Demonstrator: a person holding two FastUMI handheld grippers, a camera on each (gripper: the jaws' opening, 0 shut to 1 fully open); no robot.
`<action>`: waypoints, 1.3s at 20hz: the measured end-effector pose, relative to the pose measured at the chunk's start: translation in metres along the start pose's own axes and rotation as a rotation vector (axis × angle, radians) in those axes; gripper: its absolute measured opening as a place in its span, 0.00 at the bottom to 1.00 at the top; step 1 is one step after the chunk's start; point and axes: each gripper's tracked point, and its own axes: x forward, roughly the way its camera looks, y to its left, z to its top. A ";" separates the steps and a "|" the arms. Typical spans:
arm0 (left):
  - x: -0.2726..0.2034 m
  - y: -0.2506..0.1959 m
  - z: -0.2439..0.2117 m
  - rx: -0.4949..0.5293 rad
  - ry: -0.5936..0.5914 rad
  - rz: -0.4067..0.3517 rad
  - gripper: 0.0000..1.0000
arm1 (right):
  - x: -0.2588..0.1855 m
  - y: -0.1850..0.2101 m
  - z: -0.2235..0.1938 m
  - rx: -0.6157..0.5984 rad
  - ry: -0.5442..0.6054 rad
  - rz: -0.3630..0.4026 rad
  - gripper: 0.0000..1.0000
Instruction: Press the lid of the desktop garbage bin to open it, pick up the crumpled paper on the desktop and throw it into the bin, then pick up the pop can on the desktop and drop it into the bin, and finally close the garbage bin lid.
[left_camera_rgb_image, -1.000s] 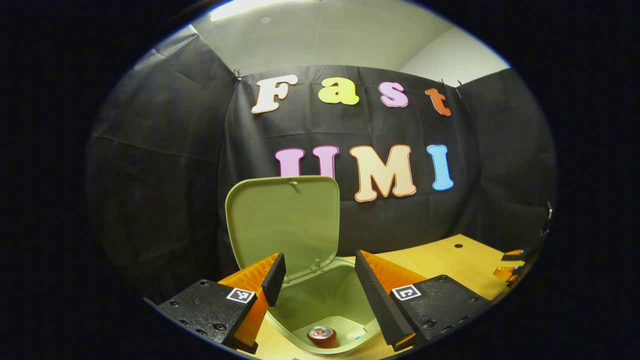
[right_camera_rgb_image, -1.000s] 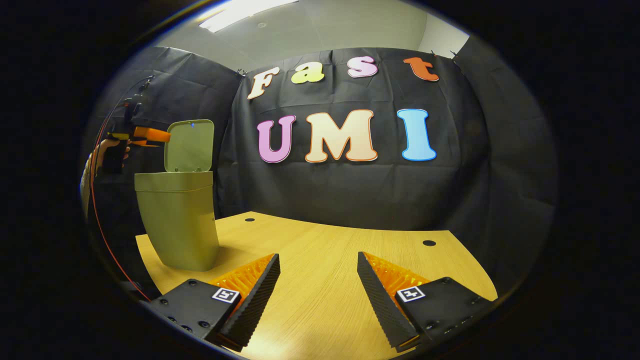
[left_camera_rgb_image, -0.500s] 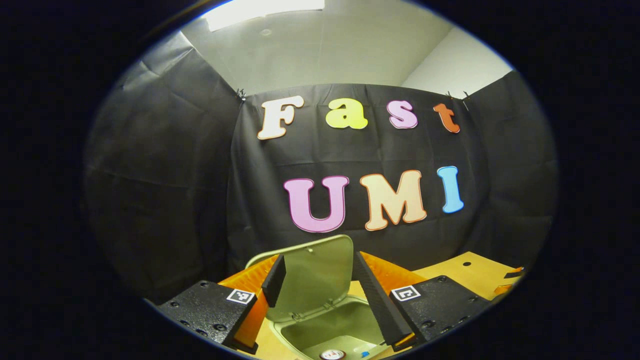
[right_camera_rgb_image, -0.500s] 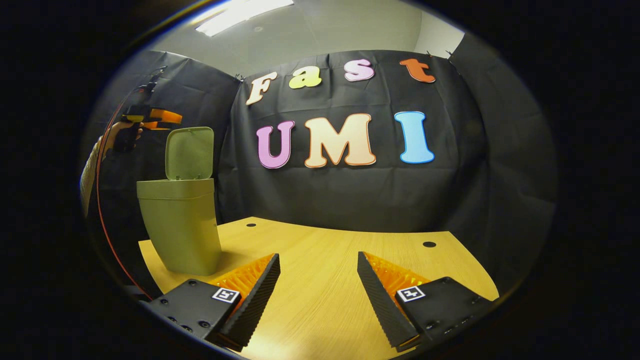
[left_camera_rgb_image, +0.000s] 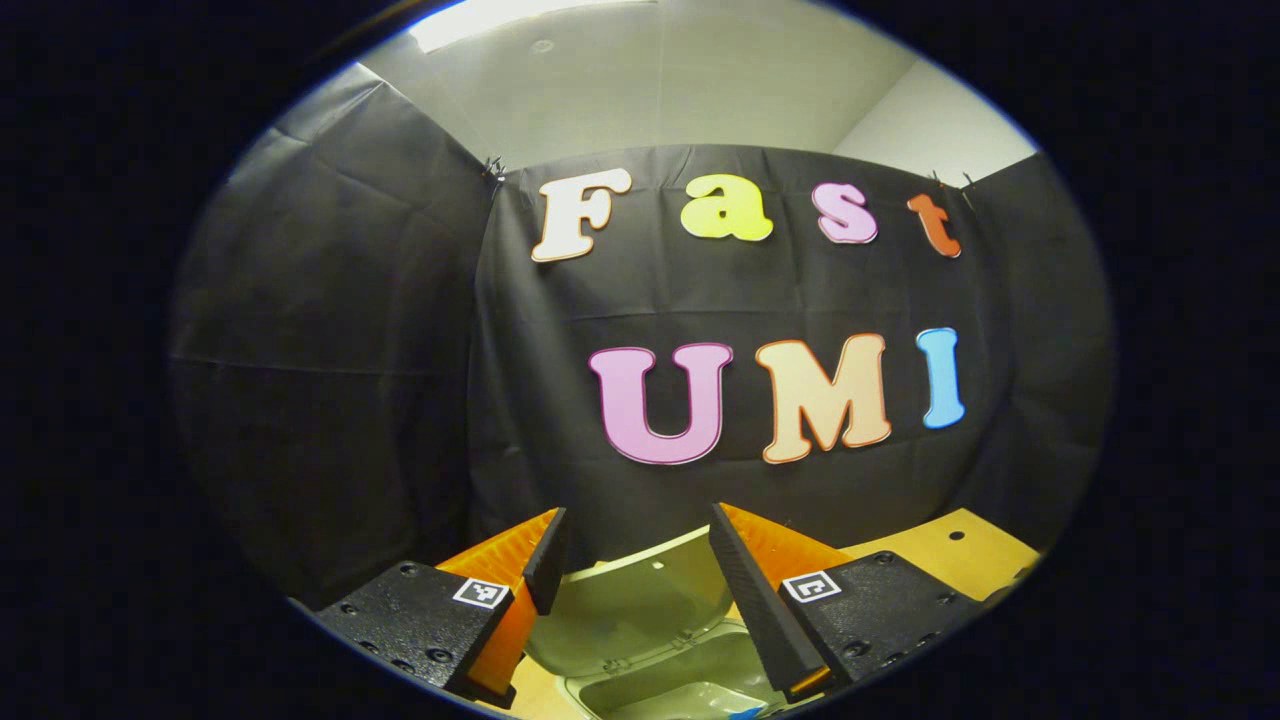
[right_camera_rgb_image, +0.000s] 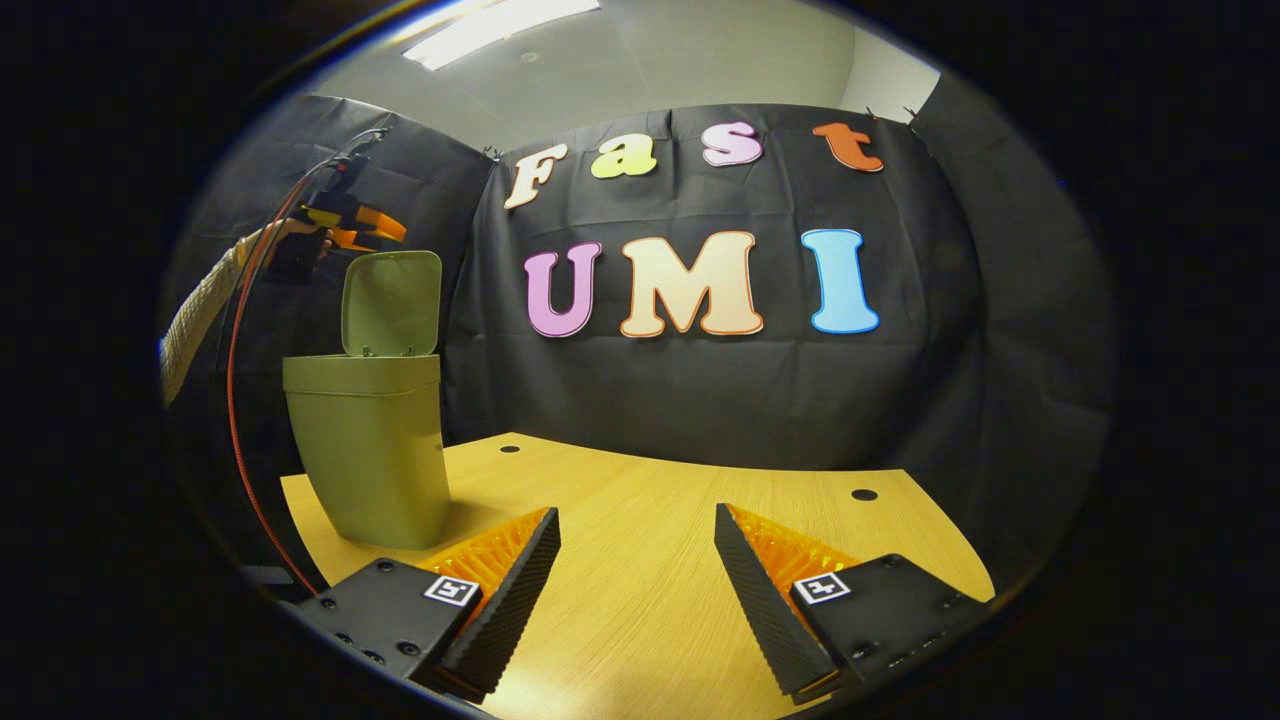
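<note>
left gripper (left_camera_rgb_image: 635, 575): black screw-studded mounts, each bearing a small square marker
right gripper (right_camera_rgb_image: 640, 580): ridged wedge fingers (right_camera_rgb_image: 505, 585) on matching black mounts
sleeve (right_camera_rgb_image: 200, 305): pale knit
cable (right_camera_rgb_image: 235, 400): thin, red

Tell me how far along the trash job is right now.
Mostly done, it seems. The table in the right gripper view carries the bin and no paper or can. The lid stands open. The left hand-held gripper, open and empty, hangs above the lid, apparently to close it. The right hand-held gripper idles open.
</note>
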 end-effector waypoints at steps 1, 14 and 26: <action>0.004 0.000 -0.002 -0.007 0.008 0.001 0.83 | -0.001 0.001 0.001 -0.004 -0.002 -0.001 0.98; -0.018 -0.028 -0.014 -0.093 0.010 -0.081 0.87 | 0.001 0.003 0.002 0.005 -0.002 0.009 0.98; -0.086 -0.084 -0.058 -0.044 0.000 -0.210 0.87 | -0.007 0.008 0.012 -0.003 -0.036 0.018 0.98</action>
